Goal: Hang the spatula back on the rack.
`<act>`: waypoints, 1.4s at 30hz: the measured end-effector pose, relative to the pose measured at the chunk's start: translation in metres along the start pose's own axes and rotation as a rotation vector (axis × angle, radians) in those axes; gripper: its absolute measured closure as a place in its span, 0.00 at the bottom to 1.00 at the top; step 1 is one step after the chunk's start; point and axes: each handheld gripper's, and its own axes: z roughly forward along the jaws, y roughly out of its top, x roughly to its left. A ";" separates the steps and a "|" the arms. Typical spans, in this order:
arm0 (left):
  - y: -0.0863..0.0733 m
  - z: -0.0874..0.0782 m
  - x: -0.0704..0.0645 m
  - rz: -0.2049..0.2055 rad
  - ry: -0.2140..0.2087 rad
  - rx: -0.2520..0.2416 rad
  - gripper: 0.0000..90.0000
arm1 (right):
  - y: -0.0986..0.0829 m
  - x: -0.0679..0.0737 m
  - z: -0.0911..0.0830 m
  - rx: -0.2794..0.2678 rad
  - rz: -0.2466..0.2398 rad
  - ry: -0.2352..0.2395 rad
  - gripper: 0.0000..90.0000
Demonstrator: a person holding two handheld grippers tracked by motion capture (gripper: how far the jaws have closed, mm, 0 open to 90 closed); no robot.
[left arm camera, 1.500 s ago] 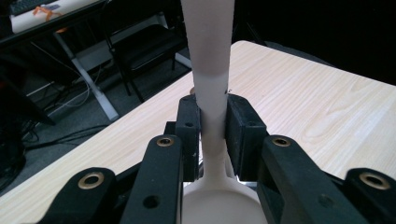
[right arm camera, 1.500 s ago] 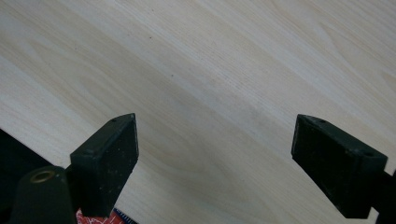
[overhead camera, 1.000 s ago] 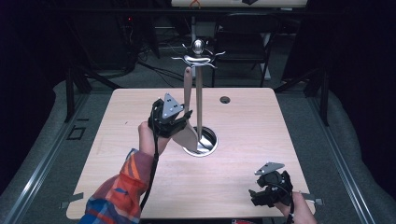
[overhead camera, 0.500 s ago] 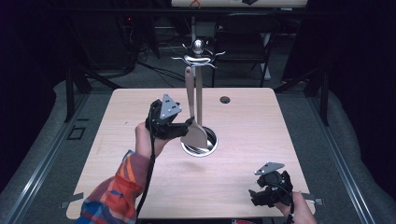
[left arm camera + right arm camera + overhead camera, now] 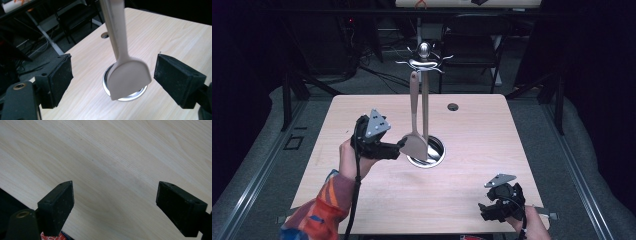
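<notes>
We held the left gripper (image 5: 112, 82) with jaws spread wide; the hanging spatula (image 5: 128, 77) lay between them, untouched. Closing squarely on its blade seemed best. The right gripper (image 5: 115, 207) stood open, empty.

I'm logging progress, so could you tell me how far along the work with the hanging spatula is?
Done: the spatula hangs from the rack, blade over the rack's round base. In hand: the left gripper is open, jaws either side of the blade, not touching. Left: closing or withdrawing. The right gripper sits idle, open.
</notes>
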 end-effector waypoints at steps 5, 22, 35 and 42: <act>-0.024 -0.015 0.007 -0.007 0.033 0.040 0.14 | 0.000 0.000 0.000 0.008 -0.005 -0.007 0.16; -0.087 -0.029 0.020 -0.128 0.025 0.192 0.00 | 0.001 0.002 0.001 0.025 -0.008 -0.029 0.16; -0.125 -0.023 0.026 -0.231 -0.001 0.222 0.00 | 0.001 0.003 0.002 0.024 -0.001 -0.037 0.16; -0.152 -0.012 0.034 -0.311 0.005 0.246 0.00 | 0.001 0.003 0.002 0.045 -0.019 -0.024 0.16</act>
